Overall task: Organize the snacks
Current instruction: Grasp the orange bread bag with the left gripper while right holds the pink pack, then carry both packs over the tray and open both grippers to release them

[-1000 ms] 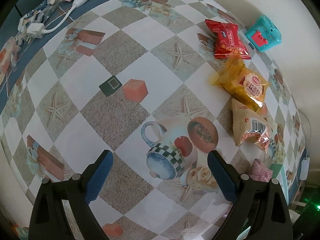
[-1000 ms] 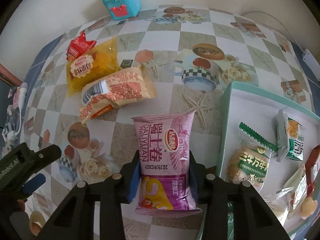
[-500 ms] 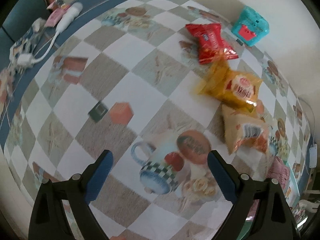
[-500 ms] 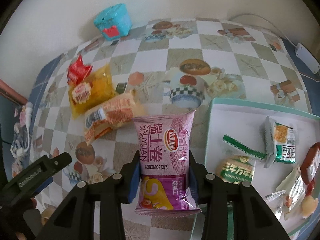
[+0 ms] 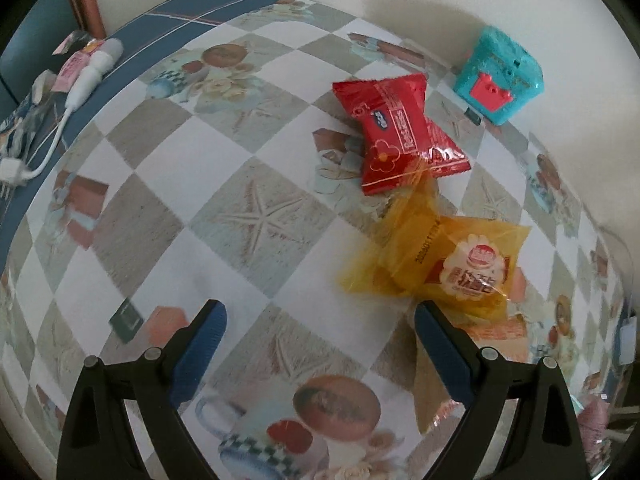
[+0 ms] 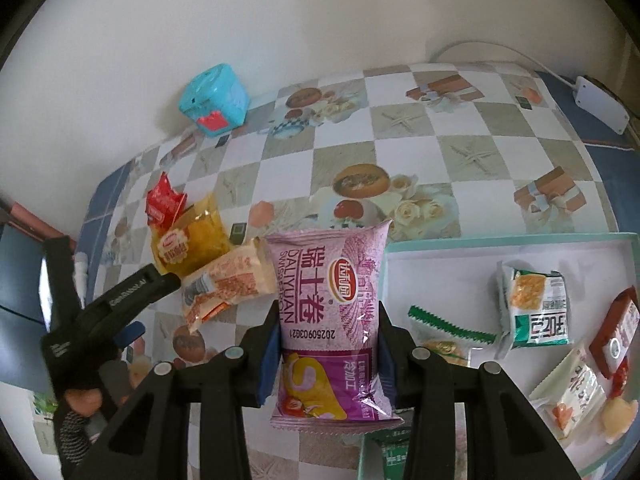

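My right gripper (image 6: 328, 344) is shut on a purple snack packet (image 6: 328, 312) and holds it above the table beside the left rim of a white tray (image 6: 424, 244) that holds several snacks. My left gripper (image 5: 320, 332) is open and empty above the table, and it also shows in the right wrist view (image 6: 132, 312). Ahead of it lie a yellow packet (image 5: 448, 264), a red packet (image 5: 400, 128) and, partly behind its right finger, an orange packet (image 5: 436, 380). The same three show in the right wrist view: yellow (image 6: 192, 240), red (image 6: 164, 204), orange (image 6: 228, 284).
A teal toy box (image 5: 500, 76) stands by the wall at the back. White cables and a charger (image 5: 84, 76) lie at the table's far left edge. A white power adapter (image 6: 600, 104) sits at the back right corner.
My left gripper has moved forward and right toward the yellow and red packets. My right gripper has risen with the purple packet and moved toward the tray.
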Tool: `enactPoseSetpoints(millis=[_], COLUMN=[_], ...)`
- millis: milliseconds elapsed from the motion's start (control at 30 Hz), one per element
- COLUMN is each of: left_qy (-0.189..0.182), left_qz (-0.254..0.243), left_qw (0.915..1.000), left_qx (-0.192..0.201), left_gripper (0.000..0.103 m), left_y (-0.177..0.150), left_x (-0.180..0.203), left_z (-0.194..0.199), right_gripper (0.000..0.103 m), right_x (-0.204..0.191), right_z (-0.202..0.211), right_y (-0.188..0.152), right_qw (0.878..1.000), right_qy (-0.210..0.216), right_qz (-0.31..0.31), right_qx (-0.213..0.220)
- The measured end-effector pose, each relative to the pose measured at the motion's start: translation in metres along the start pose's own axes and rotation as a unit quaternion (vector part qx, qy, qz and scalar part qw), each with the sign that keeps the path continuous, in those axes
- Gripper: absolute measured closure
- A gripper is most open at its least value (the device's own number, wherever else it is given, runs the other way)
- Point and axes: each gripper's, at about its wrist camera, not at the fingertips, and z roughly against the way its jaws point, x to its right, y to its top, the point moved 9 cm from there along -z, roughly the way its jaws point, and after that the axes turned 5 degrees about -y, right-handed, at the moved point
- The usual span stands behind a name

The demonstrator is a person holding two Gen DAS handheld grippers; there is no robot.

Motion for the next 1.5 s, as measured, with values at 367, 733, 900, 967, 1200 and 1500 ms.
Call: enactPoseSetpoints(millis=[367,733,900,967,1200,1500], left_qy=[-0.014,-0.049,-0.066,-0.075,-0.073,-0.078], left_qz=[-0.043,-0.155,-0.246,-0.270,-0.310,-0.297], left_qw=[0.9984,0.9861,0.9661,0.9590,0.9462,0.9505], left_qx=[-0.035,-0.035,-0.042,-0.045,-0.058,-0.045], left_gripper=[0.008,0.008,0.008,0.008,0.033,0.060], left_y=[-0.029,-0.036,-0.033,-0.033,-0.048,-0.055], left_x=[0.029,0.085,0.123,0.136,0.142,0.145], left_z=[-0.009,0.011,0.001,-0.007,-0.010,-0.005], right_gripper=[0.060,0.060,0.060,0.060,0.060,0.060], right_x=[0.012,0.033,0.044,0.046,0.048,0.049], right_z=[0.001,0.004,0.005,0.005,0.001,-0.001], right_y=[0.002,0.007,0.010,0.011,0.010,0.007], right_qw=[1.000,0.999,0.998,0.998,0.997,0.997], right_qy=[0.009,0.019,0.021,0.022,0.024,0.021], right_qz=[-0.018,-0.047,-0.063,-0.065,-0.067,-0.067], right_qx=[-0.004,-0.002,0.000,0.000,-0.004,-0.010])
